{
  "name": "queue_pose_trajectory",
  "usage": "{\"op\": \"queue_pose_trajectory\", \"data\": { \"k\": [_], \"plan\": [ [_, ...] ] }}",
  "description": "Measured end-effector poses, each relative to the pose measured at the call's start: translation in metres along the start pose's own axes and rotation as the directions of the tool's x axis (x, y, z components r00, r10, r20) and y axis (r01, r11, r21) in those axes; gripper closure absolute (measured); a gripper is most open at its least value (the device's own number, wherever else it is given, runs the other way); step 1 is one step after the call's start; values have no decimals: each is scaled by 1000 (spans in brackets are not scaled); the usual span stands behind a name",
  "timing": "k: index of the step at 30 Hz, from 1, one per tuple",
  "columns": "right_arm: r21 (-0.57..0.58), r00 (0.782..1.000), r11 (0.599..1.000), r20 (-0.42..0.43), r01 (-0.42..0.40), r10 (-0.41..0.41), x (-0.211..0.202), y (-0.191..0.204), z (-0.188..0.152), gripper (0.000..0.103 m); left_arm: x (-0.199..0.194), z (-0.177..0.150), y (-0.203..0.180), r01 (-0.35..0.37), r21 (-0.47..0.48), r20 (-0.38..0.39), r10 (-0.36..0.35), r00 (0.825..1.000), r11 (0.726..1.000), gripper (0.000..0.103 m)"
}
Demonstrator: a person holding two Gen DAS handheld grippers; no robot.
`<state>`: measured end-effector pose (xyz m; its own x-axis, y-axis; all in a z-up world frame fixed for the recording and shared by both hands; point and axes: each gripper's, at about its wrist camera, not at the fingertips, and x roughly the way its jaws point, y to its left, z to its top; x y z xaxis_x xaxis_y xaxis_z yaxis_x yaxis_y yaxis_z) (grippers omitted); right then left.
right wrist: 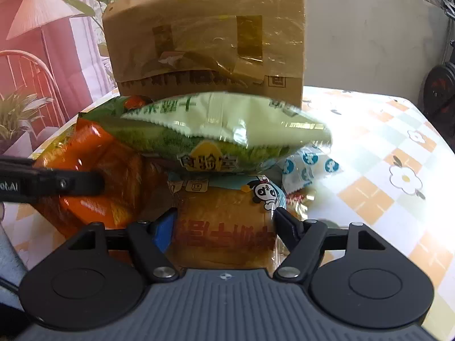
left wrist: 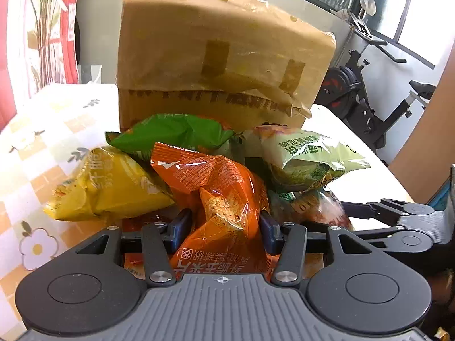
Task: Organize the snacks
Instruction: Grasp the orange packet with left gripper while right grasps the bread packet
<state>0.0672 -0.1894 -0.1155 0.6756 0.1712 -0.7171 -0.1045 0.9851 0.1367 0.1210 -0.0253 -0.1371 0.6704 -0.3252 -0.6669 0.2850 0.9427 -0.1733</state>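
Note:
A pile of snack bags lies on the table in front of a cardboard box [left wrist: 216,56]. My left gripper [left wrist: 224,224] is shut on an orange corn-chip bag [left wrist: 219,187], its blue pads pressing the bag's sides. A yellow bag [left wrist: 108,184], a dark green bag [left wrist: 173,130] and a pale green bag [left wrist: 307,159] lie around it. My right gripper [right wrist: 224,224] is shut on a clear packet of sliced bread [right wrist: 227,221] with a panda label. The pale green bag [right wrist: 227,125] rests across the top of the bread. The left gripper's finger [right wrist: 57,183] shows at the left against the orange bag [right wrist: 113,176].
The table has a checked cloth with flower prints [right wrist: 398,176]. A small white-and-blue sachet [right wrist: 310,170] lies right of the bread. The cardboard box [right wrist: 207,34] stands upright behind the pile. An exercise bike [left wrist: 378,93] stands beyond the table's right edge.

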Motion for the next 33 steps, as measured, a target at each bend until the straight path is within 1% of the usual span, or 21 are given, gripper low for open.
{"op": "queue_pose_trajectory", "data": {
  "k": [4, 7, 11, 14, 17, 20, 24, 27, 29, 33],
  "plan": [
    [-28, 1000, 999, -21, -15, 14, -13, 7, -2, 29, -9, 1, 0, -12, -14, 14, 13, 1000, 1000, 50],
    [-52, 999, 998, -16, -32, 31, -25, 14, -2, 29, -24, 3, 2, -30, -10, 49, 31, 998, 999, 50],
    [-101, 999, 994, 28, -31, 34, -47, 29, -1, 29, -45, 10, -1, -62, 26, 113, 59, 992, 998, 50],
    [-109, 997, 993, 70, -37, 45, -64, 33, 3, 30, -61, 15, -2, -88, 41, 157, 81, 984, 995, 50],
    [-96, 989, 993, 125, -64, 75, -84, 35, 8, 30, -79, 18, 5, -86, 22, 207, 80, 975, 996, 49],
    [-94, 981, 993, 172, -69, 85, -98, 34, 14, 30, -90, 24, 8, -106, 13, 246, 100, 964, 994, 49],
    [-64, 968, 996, 237, -66, 80, -109, 27, 35, 30, -99, 39, 8, -133, 26, 294, 119, 948, 991, 49],
    [-65, 955, 996, 287, -57, 74, -112, 22, 59, 30, -104, 54, 11, -148, 40, 327, 127, 936, 988, 49],
    [-88, 945, 995, 320, -40, 66, -111, 20, 76, 29, -107, 66, 12, -160, 50, 351, 132, 927, 986, 49],
    [-160, 916, 987, 398, 6, 59, -105, 17, 111, 30, -107, 99, 13, -183, 78, 398, 138, 907, 980, 49]
  ]
}}
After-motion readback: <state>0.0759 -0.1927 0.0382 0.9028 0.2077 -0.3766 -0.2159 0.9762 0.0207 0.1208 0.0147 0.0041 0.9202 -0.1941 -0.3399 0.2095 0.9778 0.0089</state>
